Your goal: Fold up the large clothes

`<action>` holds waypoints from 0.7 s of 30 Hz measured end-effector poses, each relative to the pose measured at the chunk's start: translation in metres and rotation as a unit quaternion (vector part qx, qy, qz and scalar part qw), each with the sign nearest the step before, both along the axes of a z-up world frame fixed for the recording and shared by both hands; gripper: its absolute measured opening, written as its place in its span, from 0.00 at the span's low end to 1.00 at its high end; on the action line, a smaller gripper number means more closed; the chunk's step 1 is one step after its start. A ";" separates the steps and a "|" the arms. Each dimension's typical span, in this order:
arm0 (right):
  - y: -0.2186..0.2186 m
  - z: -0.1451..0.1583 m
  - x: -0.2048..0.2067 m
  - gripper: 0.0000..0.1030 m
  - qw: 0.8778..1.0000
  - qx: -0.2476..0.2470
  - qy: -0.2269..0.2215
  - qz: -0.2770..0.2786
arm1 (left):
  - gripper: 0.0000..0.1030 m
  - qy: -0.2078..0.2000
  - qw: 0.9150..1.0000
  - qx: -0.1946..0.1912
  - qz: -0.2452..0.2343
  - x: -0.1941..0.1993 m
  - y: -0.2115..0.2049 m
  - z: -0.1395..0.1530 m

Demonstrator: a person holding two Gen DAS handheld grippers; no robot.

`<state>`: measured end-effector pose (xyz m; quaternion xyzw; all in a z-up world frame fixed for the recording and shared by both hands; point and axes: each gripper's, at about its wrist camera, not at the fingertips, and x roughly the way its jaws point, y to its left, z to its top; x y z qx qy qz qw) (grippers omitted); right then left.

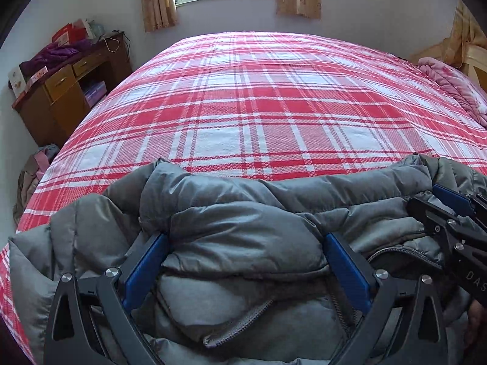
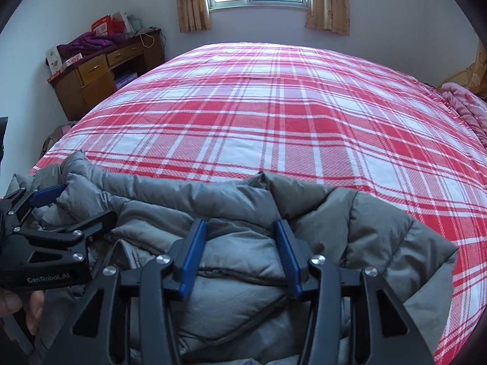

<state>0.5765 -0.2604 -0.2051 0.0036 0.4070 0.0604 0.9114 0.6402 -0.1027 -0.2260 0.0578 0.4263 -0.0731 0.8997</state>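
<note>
left gripper [image 1: 245, 243] fingers [image 1: 143, 270] astride grey jacket [image 1: 243, 213] | plaid bed [image 1: 258, 106]

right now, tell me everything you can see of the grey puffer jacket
The grey puffer jacket is quilted in padded channels of smooth, slightly shiny fabric, with a zipper showing along an open edge. It lies bunched at the near edge of the bed. The left gripper and the right gripper each have a thick fold of it bulging between their blue pads.
</note>
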 end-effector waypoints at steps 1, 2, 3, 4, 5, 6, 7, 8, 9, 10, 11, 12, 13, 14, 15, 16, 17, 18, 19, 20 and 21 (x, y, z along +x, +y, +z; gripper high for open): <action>0.000 -0.001 0.001 0.49 1.000 0.002 0.002 0.000 | 0.99 0.000 1.000 0.000 0.000 0.000 0.000 0.000; 0.000 -0.002 0.001 0.49 1.000 0.003 0.003 0.000 | 0.99 0.000 1.000 0.001 0.000 0.000 -0.002 -0.001; 0.000 -0.003 0.002 0.49 1.000 0.004 0.005 -0.001 | 0.99 0.000 1.000 0.002 -0.001 0.000 -0.002 -0.002; 0.000 -0.004 0.003 0.49 1.000 0.005 0.008 -0.001 | 0.99 0.000 1.000 0.003 0.000 0.000 -0.002 -0.002; 0.000 -0.005 0.004 0.49 1.000 0.004 0.010 -0.001 | 0.99 0.000 1.000 0.004 0.000 0.000 -0.002 -0.003; 0.000 -0.006 0.004 0.49 1.000 0.004 0.012 -0.001 | 0.99 -0.001 1.000 0.005 0.001 0.000 -0.003 -0.004; 0.001 -0.007 0.005 0.50 1.000 0.003 0.014 -0.001 | 0.99 -0.003 1.000 0.009 0.002 0.000 -0.004 -0.004; 0.001 -0.008 0.006 0.50 1.000 0.002 0.016 -0.001 | 0.99 -0.003 1.000 0.012 0.001 0.000 -0.005 -0.005; 0.002 -0.009 0.007 0.50 1.000 0.000 0.018 -0.001 | 0.99 -0.002 1.000 0.011 0.001 0.000 -0.005 -0.006; 0.004 -0.009 0.007 0.50 1.000 -0.005 0.018 -0.001 | 0.99 -0.002 1.000 0.010 0.001 0.000 -0.004 -0.006; 0.005 -0.010 0.007 0.50 1.000 -0.009 0.018 -0.001 | 0.99 -0.002 1.000 0.009 0.001 0.001 -0.004 -0.007; 0.006 -0.010 0.007 0.50 1.000 -0.012 0.018 -0.001 | 0.99 -0.002 1.000 0.009 0.001 0.001 -0.004 -0.007; 0.006 -0.011 0.008 0.50 1.000 -0.013 0.019 -0.001 | 0.99 -0.001 1.000 0.009 0.001 0.001 -0.005 -0.007; 0.006 -0.011 0.008 0.50 1.000 -0.014 0.020 -0.002 | 0.99 -0.001 1.000 0.010 0.001 0.001 -0.005 -0.008; 0.006 -0.011 0.008 0.50 1.000 -0.016 0.020 -0.002 | 0.99 0.000 1.000 0.010 0.000 0.001 -0.005 -0.008; 0.007 -0.011 0.009 0.50 1.000 -0.017 0.020 -0.002 | 0.99 0.000 1.000 0.009 0.000 0.001 -0.005 -0.008; 0.007 -0.012 0.009 0.50 1.000 -0.019 0.020 -0.002 | 0.99 -0.001 1.000 0.009 0.001 0.001 -0.005 -0.008; 0.008 -0.012 0.009 0.50 1.000 -0.022 0.020 -0.002 | 0.99 -0.001 1.000 0.011 0.001 0.001 -0.005 -0.009; 0.009 -0.012 0.009 0.50 0.999 -0.025 0.021 -0.003 | 0.99 -0.001 1.000 0.011 0.001 0.001 -0.005 -0.008; 0.009 -0.012 0.010 0.50 0.999 -0.028 0.021 -0.003 | 0.99 -0.001 1.000 0.012 0.001 0.002 -0.005 -0.009; 0.010 -0.012 0.010 0.50 0.999 -0.031 0.021 -0.003 | 0.99 -0.001 1.000 0.012 0.001 0.002 -0.005 -0.009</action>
